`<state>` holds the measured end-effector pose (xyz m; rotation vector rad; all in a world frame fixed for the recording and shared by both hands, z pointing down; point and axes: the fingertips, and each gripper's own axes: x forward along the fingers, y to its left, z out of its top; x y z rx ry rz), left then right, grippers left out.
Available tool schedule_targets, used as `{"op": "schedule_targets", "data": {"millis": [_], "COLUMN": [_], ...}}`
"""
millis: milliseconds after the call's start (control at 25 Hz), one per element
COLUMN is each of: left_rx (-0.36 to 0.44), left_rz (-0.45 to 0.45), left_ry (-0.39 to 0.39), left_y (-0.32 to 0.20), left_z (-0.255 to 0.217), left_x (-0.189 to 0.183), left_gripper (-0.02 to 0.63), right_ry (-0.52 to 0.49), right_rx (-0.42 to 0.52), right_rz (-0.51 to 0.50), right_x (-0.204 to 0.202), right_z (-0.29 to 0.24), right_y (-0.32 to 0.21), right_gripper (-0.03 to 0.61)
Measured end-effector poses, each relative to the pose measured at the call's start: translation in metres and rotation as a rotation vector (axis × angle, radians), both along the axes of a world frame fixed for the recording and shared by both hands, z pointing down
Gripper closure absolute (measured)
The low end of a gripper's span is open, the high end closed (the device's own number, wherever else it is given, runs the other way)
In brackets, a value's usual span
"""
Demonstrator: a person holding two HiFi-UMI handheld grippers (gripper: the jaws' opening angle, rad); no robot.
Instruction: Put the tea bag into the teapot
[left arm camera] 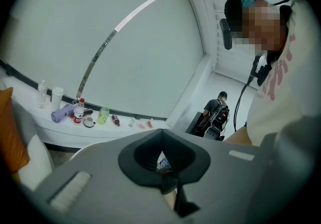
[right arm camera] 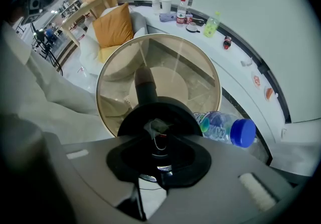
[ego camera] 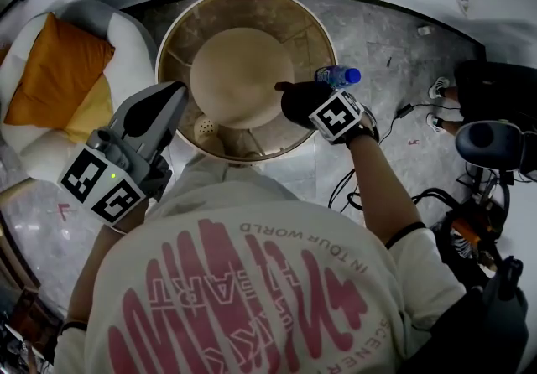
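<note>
A black teapot [ego camera: 295, 101] stands at the right edge of the round glass table [ego camera: 180, 28], its spout pointing toward the table's middle. My right gripper [ego camera: 314, 110] is right over it. In the right gripper view the teapot [right arm camera: 150, 110] fills the space ahead of the jaws. The tea bag [right arm camera: 153, 127] hangs at the pot's mouth, and its string runs back to my right gripper [right arm camera: 161, 178], whose jaws are shut on it. My left gripper [ego camera: 168, 104] is raised off the table's left side. Its jaws [left arm camera: 165, 180] are shut and hold nothing.
A water bottle [ego camera: 339, 75] with a blue cap lies beside the teapot, to its right [right arm camera: 225, 127]. An orange cushion [ego camera: 59, 70] on a white seat is at the left. Bottles and cups line the curved white ledge [right arm camera: 235, 37]. Cables and gear lie on the floor at right.
</note>
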<state>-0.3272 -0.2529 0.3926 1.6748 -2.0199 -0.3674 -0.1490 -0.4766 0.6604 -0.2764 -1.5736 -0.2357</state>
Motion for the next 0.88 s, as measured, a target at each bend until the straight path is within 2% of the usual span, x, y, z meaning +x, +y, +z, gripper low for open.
{"op": "schedule_targets", "data": {"millis": [160, 320, 440, 600, 880], "left_rx": [0.001, -0.001, -0.002, 0.000, 0.008], "left_rz": [0.002, 0.001, 0.002, -0.003, 0.015], "left_ry": [-0.003, -0.007, -0.014, -0.021, -0.030], "left_y": [-0.002, 0.000, 0.001, 0.003, -0.002], "left_z": [0.000, -0.001, -0.003, -0.005, -0.012], "left_x": [0.004, 0.005, 0.006, 0.007, 0.018], "left_gripper": [0.601, 0.601, 0.601, 0.601, 0.601], "right_ry": [0.026, -0.008, -0.021, -0.041, -0.090], "right_rx": [-0.021, -0.030, -0.024, -0.012, -0.015], "right_rz": [0.028, 0.051, 0.090, 0.085, 0.104], "right_x": [0.011, 0.007, 0.007, 0.006, 0.010], "right_z": [0.001, 0.000, -0.003, -0.008, -0.023], "right_y": [0.002, 0.003, -0.003, -0.006, -0.004], "right_gripper": [0.506, 0.509, 0.485, 0.449, 0.453]}}
